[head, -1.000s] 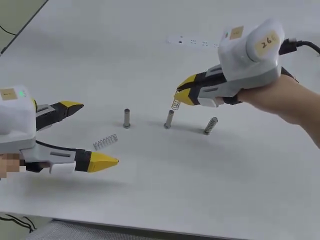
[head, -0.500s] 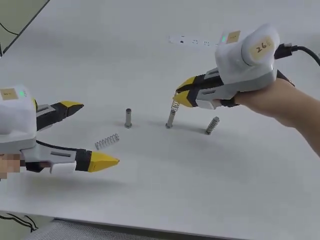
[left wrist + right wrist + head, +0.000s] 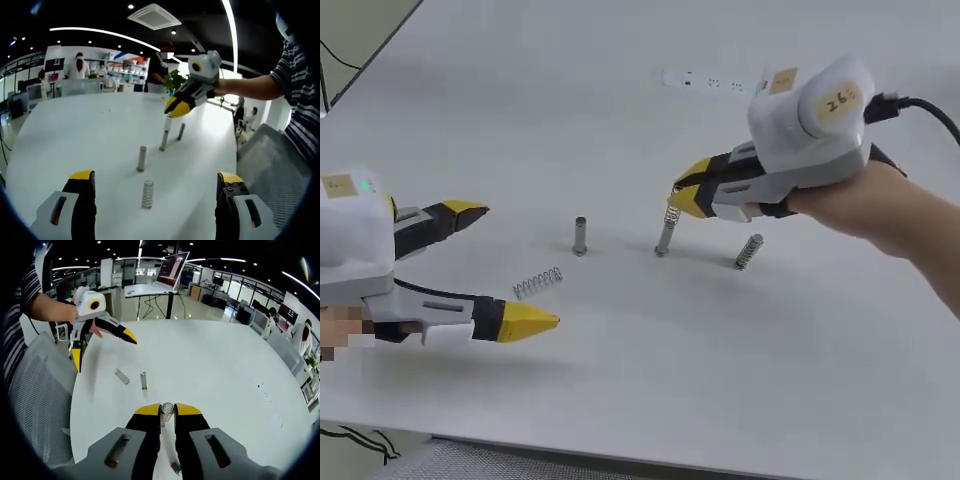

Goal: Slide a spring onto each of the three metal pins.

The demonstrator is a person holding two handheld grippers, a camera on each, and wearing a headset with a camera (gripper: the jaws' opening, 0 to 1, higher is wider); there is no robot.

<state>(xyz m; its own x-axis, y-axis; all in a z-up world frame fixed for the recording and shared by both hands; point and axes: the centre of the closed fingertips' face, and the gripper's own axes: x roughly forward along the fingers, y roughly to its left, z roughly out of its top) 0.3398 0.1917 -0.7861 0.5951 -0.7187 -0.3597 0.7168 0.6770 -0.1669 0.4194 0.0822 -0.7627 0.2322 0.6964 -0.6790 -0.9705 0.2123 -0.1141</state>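
Right hand-held gripper (image 3: pixel 680 198), clamped on a spring (image 3: pixel 671 214), is bringing it down onto the middle pin (image 3: pixel 663 240), seemingly engaging its tip; left hand-held gripper (image 3: pixel 156 176) is idling nearby, jaws apart.

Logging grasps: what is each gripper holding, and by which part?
The right gripper is shut on a spring, pinching its upper end over the middle pin. The left gripper is open, holding nothing.

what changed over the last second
The right tool, shut on a spring, eased it slightly down over the middle pin. Same as before: left tool open, loose spring lying on the table, left pin bare, right pin already sprung.
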